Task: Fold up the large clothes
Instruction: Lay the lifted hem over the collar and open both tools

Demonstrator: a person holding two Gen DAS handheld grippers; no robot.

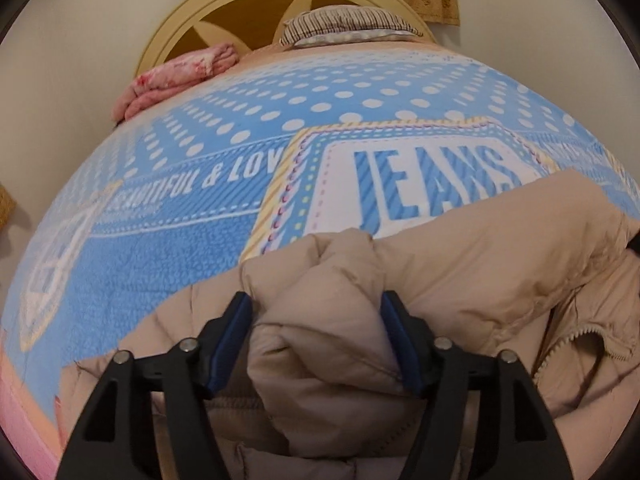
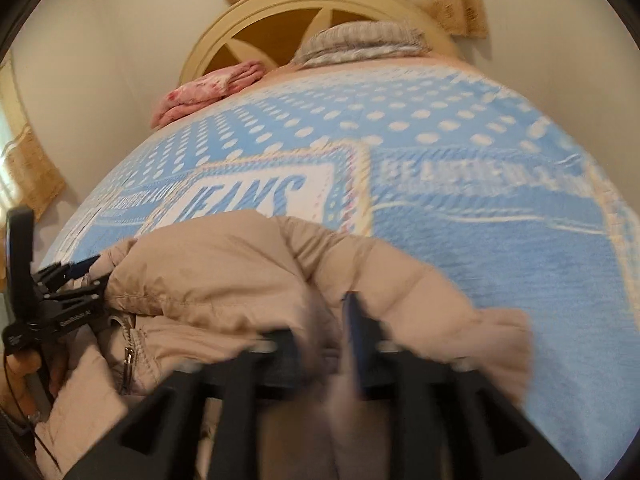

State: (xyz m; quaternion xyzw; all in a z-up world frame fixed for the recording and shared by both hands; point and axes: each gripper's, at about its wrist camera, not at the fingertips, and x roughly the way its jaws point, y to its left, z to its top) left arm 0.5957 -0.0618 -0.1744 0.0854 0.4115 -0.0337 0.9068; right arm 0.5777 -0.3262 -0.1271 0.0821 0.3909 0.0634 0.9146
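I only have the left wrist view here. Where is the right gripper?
Observer: The right gripper is at the jacket's near right part, with fabric between its jaws. Blur hides whether it grips.
Operator: I see zip teeth. Where is the pull?
Observer: The pull hangs close to the left gripper.
Operator: What holds that gripper?
Observer: A hand on its handle, at the picture's left edge.

Cream walls [image 1: 80, 60], arched headboard [image 1: 192, 12], tan curtains [image 2: 452, 0]
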